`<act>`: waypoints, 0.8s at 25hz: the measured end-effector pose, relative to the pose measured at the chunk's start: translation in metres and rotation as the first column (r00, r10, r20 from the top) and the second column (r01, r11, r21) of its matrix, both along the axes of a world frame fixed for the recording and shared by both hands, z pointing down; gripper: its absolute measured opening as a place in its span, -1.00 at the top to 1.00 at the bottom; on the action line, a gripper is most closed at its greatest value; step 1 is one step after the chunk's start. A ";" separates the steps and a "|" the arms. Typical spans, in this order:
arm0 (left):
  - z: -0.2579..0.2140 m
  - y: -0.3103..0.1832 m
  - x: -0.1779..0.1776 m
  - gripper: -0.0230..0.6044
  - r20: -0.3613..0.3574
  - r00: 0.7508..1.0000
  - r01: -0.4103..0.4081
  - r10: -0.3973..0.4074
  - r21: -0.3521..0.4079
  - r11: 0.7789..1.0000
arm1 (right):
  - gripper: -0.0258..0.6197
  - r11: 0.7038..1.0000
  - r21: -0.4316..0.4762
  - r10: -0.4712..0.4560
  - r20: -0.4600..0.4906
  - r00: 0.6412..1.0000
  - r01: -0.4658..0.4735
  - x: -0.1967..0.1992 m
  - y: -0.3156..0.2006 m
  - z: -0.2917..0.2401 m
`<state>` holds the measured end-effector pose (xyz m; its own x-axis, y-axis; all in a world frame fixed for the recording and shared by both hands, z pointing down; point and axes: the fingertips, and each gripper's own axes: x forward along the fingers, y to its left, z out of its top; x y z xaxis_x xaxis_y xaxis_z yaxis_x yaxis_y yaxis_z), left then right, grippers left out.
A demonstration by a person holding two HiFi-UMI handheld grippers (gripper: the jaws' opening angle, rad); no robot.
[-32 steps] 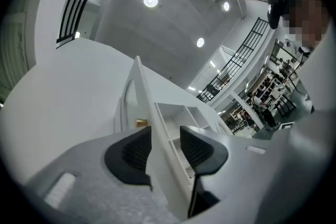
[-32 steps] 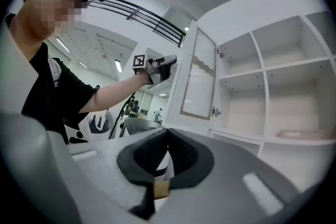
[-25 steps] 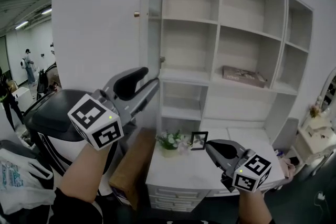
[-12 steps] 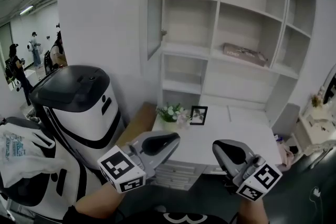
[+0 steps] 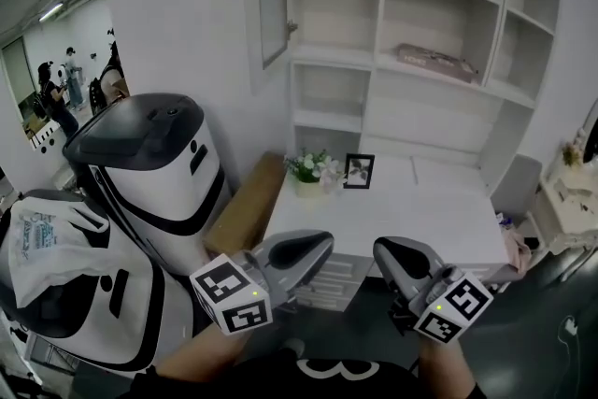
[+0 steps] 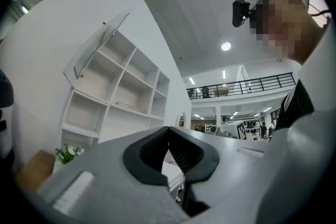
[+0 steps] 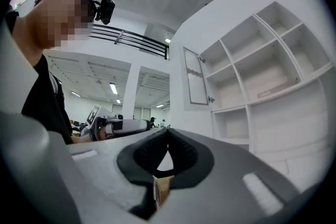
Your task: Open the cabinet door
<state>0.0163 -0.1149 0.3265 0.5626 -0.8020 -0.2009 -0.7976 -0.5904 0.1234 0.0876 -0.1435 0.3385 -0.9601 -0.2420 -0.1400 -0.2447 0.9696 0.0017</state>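
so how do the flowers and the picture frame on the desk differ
The flowers are a loose bunch of white blooms and green leaves; the picture frame is a dark-edged rectangle. The flowers sit left of the picture frame. Both stand at the back of the white desk.

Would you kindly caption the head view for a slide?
Cabinet door stands open above the desk; left gripper, jaws just closed, and right gripper are shut, empty, held low.

Left gripper (image 5: 320, 245) down, jaws together, empty
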 end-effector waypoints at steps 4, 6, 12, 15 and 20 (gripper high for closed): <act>0.003 0.002 0.009 0.89 0.027 1.000 0.007 -0.007 -0.002 1.000 | 0.92 1.000 0.023 0.021 -0.017 1.000 -0.021 0.010 0.002 0.005; 0.006 0.000 0.011 0.89 0.056 0.998 0.013 -0.013 -0.008 1.000 | 0.92 0.999 0.033 0.044 -0.021 0.999 -0.043 0.016 -0.002 0.007; 0.013 -0.007 0.014 0.89 0.093 0.996 0.021 -0.020 -0.003 1.000 | 0.92 0.998 0.015 0.069 -0.030 0.997 -0.069 0.027 -0.010 0.017; 0.016 -0.012 0.017 0.89 0.096 0.995 0.020 -0.018 -0.017 1.000 | 0.92 0.996 0.003 0.088 -0.037 0.995 -0.087 0.031 -0.014 0.023; 0.020 -0.012 0.025 0.89 0.131 0.991 0.016 -0.015 -0.003 1.000 | 0.92 0.995 0.013 0.101 -0.042 0.994 -0.100 0.039 -0.010 0.024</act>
